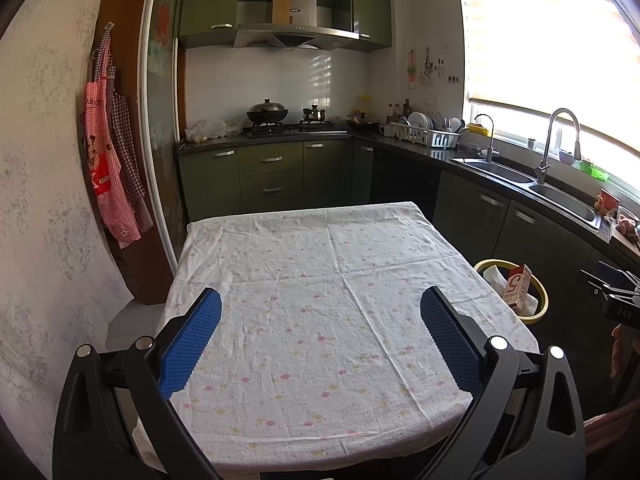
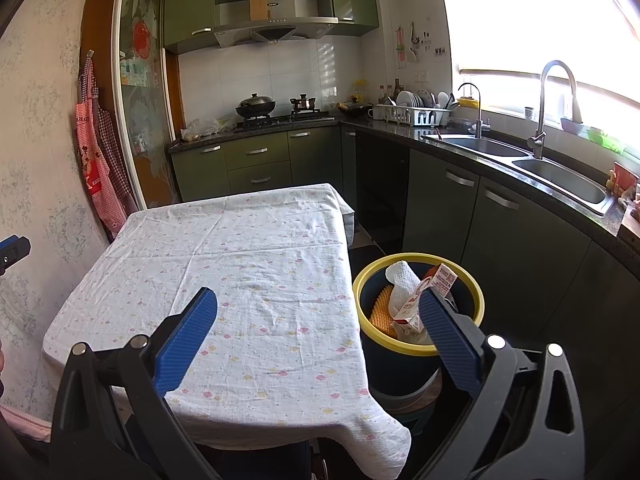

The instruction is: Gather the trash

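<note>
A dark bin with a yellow rim [image 2: 472,289] stands on the floor right of the table; it also shows in the left wrist view [image 1: 542,298]. In it lie a red-and-white carton [image 2: 438,280], a crumpled white paper towel [image 2: 402,280] and an orange textured piece [image 2: 382,312]. The carton [image 1: 518,286] and towel [image 1: 496,276] show from the left too. My left gripper [image 1: 320,308] is open and empty above the tablecloth [image 1: 320,280]. My right gripper [image 2: 318,312] is open and empty over the table's right edge, its right finger [image 2: 444,328] in front of the bin.
The table [image 2: 240,264] wears a white floral cloth. Green cabinets, a stove with a wok [image 2: 256,106], a dish rack [image 2: 412,114] and a double sink [image 2: 560,176] line the back and right. Aprons [image 1: 112,184] hang on the left wall.
</note>
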`<state>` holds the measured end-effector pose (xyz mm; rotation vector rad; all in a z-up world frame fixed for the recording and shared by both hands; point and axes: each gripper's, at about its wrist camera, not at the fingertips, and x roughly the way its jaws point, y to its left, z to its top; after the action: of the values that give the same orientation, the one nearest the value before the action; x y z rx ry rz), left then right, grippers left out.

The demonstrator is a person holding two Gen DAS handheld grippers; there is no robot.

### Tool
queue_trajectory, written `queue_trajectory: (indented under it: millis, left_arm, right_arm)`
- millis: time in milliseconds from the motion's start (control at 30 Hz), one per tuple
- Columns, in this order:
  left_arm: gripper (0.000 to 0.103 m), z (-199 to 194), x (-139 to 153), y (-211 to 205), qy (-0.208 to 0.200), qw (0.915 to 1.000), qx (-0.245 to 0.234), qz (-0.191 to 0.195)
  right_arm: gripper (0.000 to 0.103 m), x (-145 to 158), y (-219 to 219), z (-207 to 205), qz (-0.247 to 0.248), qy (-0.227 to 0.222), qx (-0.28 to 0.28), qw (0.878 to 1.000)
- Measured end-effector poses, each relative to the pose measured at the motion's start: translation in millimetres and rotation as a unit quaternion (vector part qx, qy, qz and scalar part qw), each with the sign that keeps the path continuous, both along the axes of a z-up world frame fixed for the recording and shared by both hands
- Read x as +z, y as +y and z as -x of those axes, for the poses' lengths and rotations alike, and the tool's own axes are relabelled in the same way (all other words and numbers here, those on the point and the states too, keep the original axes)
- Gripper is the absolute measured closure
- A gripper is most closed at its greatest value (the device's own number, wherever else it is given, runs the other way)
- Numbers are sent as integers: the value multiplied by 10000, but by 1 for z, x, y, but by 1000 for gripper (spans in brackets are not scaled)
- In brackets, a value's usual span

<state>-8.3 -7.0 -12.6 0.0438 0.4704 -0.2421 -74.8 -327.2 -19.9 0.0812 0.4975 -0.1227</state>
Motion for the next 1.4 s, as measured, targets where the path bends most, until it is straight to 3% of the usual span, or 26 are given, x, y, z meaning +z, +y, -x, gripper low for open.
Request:
queue_trajectory:
  millis: [1400]
  left_arm:
    - [5,-5,-4,1,77,9999,71,22]
  right_arm:
    - [7,-4,6,0,-39,13,-3,10000]
